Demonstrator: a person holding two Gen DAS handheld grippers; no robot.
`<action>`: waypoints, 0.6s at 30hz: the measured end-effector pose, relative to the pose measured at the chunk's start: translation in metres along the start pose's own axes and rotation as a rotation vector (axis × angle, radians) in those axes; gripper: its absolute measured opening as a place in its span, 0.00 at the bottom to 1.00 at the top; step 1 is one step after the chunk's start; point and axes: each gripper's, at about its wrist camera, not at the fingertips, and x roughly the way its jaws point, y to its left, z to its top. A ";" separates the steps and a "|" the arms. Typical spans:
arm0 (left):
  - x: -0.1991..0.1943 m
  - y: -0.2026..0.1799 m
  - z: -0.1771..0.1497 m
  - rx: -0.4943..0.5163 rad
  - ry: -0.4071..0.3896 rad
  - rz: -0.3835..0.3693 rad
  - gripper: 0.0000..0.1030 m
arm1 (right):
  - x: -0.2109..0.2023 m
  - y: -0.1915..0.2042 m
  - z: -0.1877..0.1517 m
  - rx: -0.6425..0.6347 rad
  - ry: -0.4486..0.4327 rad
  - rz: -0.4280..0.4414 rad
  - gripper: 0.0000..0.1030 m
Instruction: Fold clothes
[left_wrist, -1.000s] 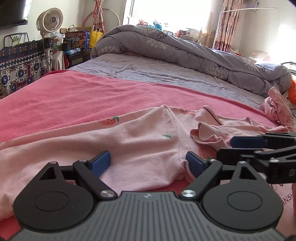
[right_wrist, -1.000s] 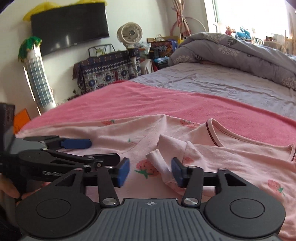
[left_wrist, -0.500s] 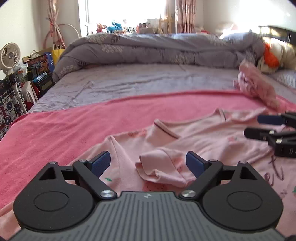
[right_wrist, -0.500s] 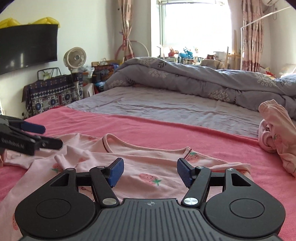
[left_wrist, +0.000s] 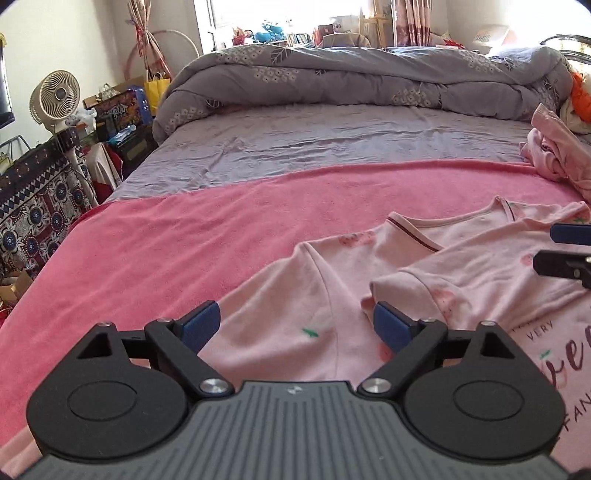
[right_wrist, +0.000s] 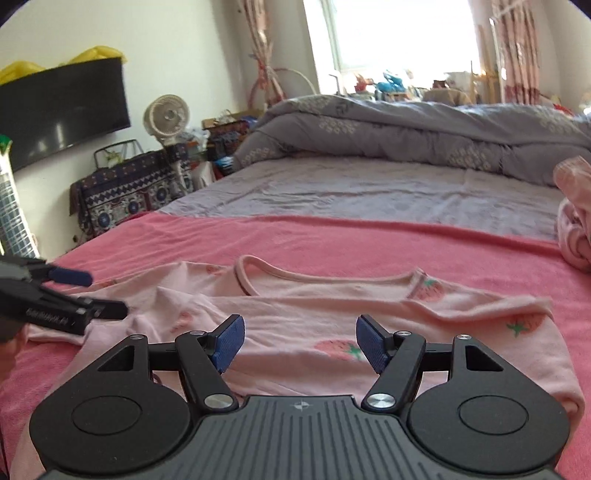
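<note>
Pink strawberry shirt (right_wrist: 332, 314) is spread on the pink blanket (left_wrist: 184, 240) of the bed, left sleeve (left_wrist: 413, 291) folded in | right gripper (right_wrist: 297, 341) fingers have just been widening, nothing gripped | left gripper (left_wrist: 295, 325) wide open, empty | sleeve released; right side judged next.

You can read "VERY" on the pink shirt (left_wrist: 480, 288) front, with partial letters "ee" and "FAN" below it, cut off at the frame edge. Nothing else legible.
</note>
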 end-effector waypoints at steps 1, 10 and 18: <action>0.007 0.002 0.004 0.006 0.018 0.004 0.90 | 0.006 0.008 0.003 -0.028 0.001 0.009 0.66; 0.036 0.003 -0.002 0.189 0.046 -0.087 0.89 | 0.058 0.081 -0.009 -0.337 0.086 0.058 0.65; 0.046 -0.001 0.002 0.339 0.012 -0.174 0.88 | 0.061 0.060 -0.007 -0.205 0.133 0.153 0.67</action>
